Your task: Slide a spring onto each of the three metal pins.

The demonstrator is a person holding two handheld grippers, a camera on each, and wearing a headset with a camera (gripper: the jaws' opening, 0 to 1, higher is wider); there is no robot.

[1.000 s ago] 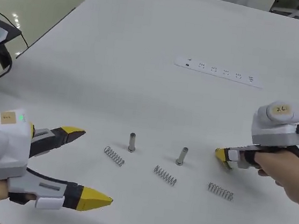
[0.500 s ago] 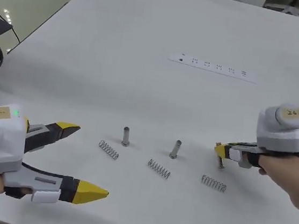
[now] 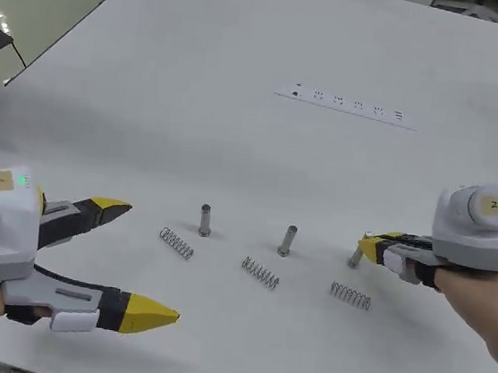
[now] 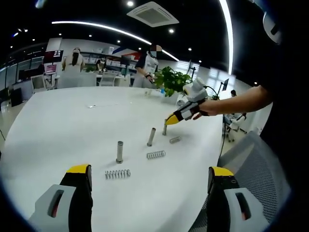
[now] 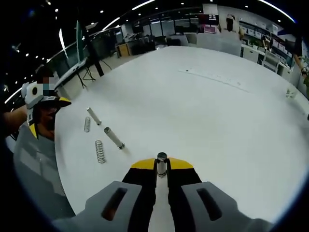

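The left gripper (image 3: 130, 261) is nearest the person. It hangs just above the tabletop (image 3: 235, 149) with its fingers spread wide and nothing between them.

Beyond it, three springs lie flat in a loose row: the left spring (image 3: 176, 243), the middle spring (image 3: 260, 272) and the right spring (image 3: 350, 295). None is on a pin.

A pin stands just behind each spring. The left pin (image 3: 205, 219) and the middle pin (image 3: 287, 240) stand free on end. The right pin (image 3: 355, 257) is pinched between the closed fingers of the right gripper (image 3: 366, 246). The right gripper view shows the fingers clamped on the shaft, with the pin's head just clear of the tips. It cannot be told whether the pin's foot rests on the tabletop.

A power strip (image 3: 345, 106) lies well apart at the far side.

Risks noted:
- The right pin is thin and held by a narrow pinch, so it may pivot or slip out if pushed from the side while a spring is fed on.
- The two free pins have springs just beside them, and a wide finger reaching for a spring may knock one over.
- A spring squeezed off-centre may flick away or roll.
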